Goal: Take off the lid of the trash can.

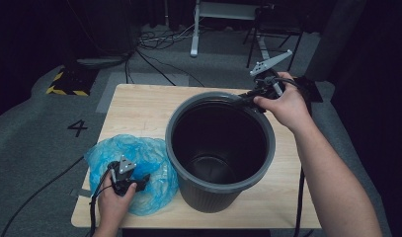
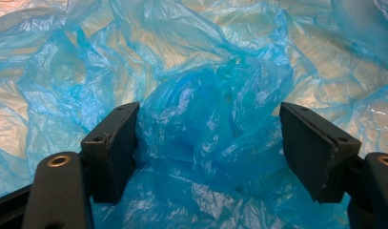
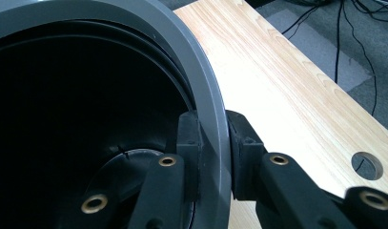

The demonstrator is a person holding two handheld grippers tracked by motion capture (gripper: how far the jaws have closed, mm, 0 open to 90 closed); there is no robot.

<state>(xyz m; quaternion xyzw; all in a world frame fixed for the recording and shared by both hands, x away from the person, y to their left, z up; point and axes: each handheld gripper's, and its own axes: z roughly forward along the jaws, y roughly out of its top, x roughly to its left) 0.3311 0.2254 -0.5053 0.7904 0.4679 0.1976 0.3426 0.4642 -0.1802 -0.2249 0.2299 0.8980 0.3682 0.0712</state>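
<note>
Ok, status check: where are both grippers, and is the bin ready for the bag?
Right gripper clamped on bin rim. Left gripper open over crumpled blue bag, not gripping. Bin upright, empty. Nothing in the way.

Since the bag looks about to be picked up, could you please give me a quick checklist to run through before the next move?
1. Right tool clamped on the bin rim: ok.
2. Bin upright on the table: ok.
3. Bin interior free for the liner: ok.
4. Left tool over the blue bag, jaws apart around a fold: ok.
5. Bag gripped: not ok, pads not pressing.
6. Bag mouth located: cannot tell.
</note>
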